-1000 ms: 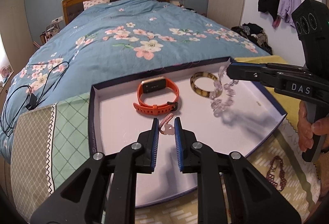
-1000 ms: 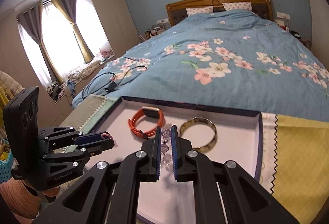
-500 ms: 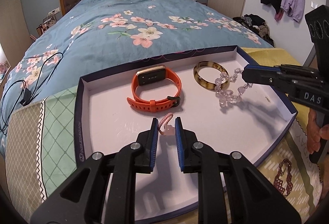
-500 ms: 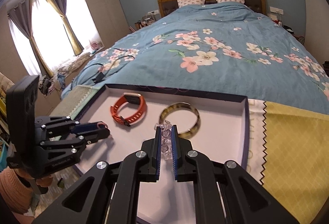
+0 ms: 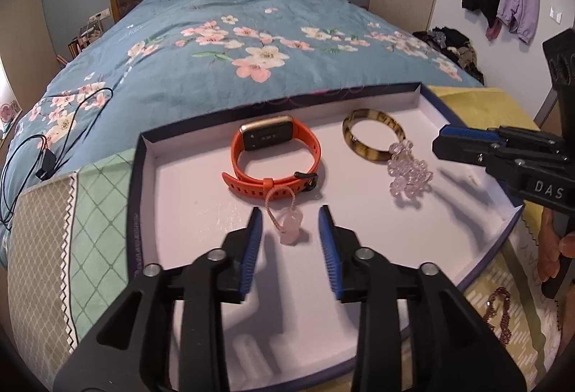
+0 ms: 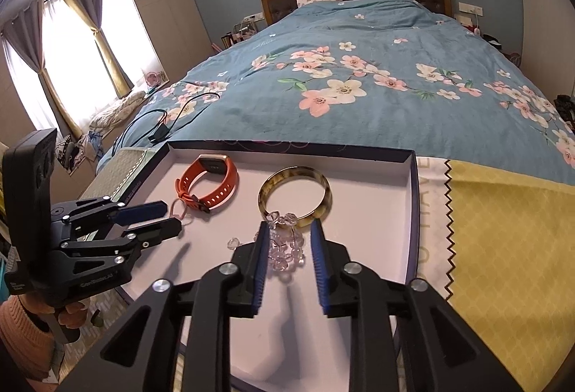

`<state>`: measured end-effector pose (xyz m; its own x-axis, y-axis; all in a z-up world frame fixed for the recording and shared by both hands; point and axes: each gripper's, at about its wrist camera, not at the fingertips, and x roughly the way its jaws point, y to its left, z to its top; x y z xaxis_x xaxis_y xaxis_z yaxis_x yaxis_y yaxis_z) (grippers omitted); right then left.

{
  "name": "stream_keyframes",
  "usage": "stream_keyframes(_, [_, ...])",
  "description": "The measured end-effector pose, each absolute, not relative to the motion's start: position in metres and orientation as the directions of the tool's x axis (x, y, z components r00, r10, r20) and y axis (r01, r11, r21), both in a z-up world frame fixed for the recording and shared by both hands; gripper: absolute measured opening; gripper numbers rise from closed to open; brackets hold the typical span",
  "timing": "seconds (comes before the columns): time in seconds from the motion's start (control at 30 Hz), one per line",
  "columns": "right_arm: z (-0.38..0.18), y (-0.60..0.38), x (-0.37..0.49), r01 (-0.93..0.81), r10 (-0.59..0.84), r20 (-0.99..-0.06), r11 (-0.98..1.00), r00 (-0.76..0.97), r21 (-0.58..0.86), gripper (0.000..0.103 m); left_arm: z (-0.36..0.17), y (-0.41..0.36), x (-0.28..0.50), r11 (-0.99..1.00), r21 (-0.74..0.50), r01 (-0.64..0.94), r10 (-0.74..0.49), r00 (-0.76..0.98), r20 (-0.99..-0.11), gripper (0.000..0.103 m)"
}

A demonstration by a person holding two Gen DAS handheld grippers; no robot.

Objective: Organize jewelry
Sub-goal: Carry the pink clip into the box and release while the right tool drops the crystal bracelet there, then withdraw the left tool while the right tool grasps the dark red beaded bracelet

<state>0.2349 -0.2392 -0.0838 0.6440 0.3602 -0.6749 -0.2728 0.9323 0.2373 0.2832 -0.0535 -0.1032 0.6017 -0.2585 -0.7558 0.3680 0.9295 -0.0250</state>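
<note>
Left gripper: jaws just opening, pink charm loose between | right gripper: likewise opening, clear bead bracelet released | both lie in tray.

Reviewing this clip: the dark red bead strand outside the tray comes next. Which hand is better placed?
Probably right. The bead strand lies on the cloth outside the tray, beside the right gripper. The left gripper sits mid-tray over the pink charm. Both have just opened.

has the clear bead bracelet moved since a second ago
Yes. The clear bead bracelet went down from hanging in the right tool, whose jaws just opened, onto the tray, overlapping the amber bangle.
</note>
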Motion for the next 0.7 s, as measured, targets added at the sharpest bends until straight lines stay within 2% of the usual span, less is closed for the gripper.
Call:
stream_keyframes(0.1, [-0.078,-0.240,0.228,-0.277,0.366,-0.660,0.930,0.656,0.241,0.030,-0.091,-0.047,0.273,0.933,-0.036,0.359,-0.271,0.629,-0.728,0.041])
stream_keyframes(0.17, [-0.070,-0.241,0.218,-0.286,0.371,-0.642,0.928,0.671,0.238,0.038,-0.078,-0.041,0.263,0.937,-0.036,0.348,-0.272,0.660,-0.700,0.049])
stream_keyframes(0.27, [-0.060,-0.242,0.199,-0.310,0.384,-0.615,0.923,0.689,0.229,0.043,-0.057,-0.032,0.242,0.940,-0.025,0.339,-0.274,0.712,-0.646,0.057])
stream_keyframes(0.47, [-0.056,-0.242,0.160,-0.367,0.407,-0.614,0.909,0.677,0.198,0.045,-0.031,-0.006,0.195,0.943,-0.036,0.330,-0.290,0.764,-0.577,0.059])
stream_keyframes(0.7, [-0.080,-0.244,0.126,-0.380,0.390,-0.683,0.908,0.618,0.175,0.045,-0.038,0.018,0.150,0.949,-0.039,0.314,-0.277,0.765,-0.581,0.059])
